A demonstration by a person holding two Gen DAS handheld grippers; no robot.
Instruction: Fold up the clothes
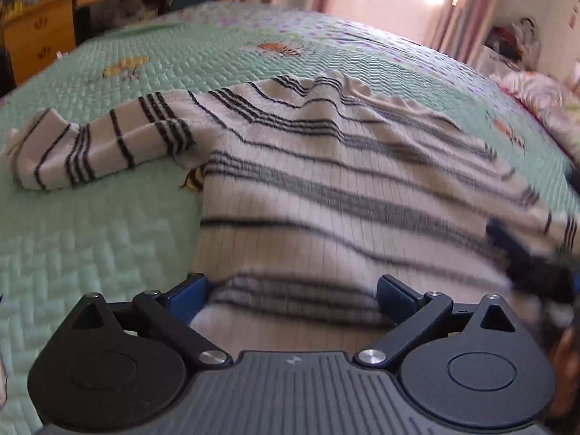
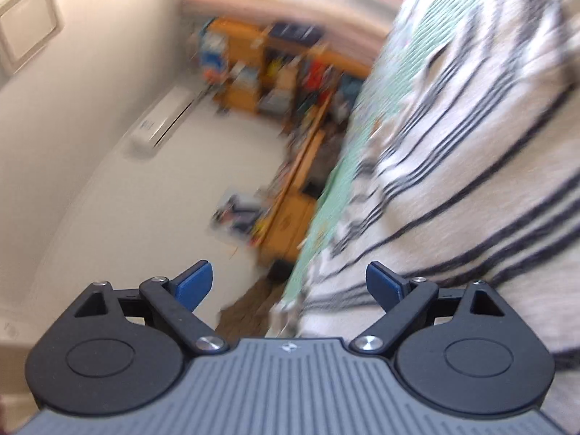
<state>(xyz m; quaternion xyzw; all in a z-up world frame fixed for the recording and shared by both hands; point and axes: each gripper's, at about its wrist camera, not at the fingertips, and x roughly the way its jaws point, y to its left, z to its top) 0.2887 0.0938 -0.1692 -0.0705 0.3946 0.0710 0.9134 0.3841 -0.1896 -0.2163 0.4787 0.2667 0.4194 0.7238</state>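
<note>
Green quilt [image 1: 108, 239] (bed), striped sweater [image 1: 326, 181] spread; wooden desk [image 1: 40, 36] behind.

A striped sweater [image 1: 326, 181] is being spread on a quilted bedspread [image 1: 108, 235], one sleeve [image 1: 90, 148] being stretched out to its left. A wooden desk [image 1: 40, 32] is being seen behind the bed at left, curtains [image 1: 456, 18] behind at right.

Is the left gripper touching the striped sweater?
Cannot tell. In the left wrist view the left gripper stands open over the striped sweater's hem, but blur hides whether its blue pads rest on the fabric.
</note>
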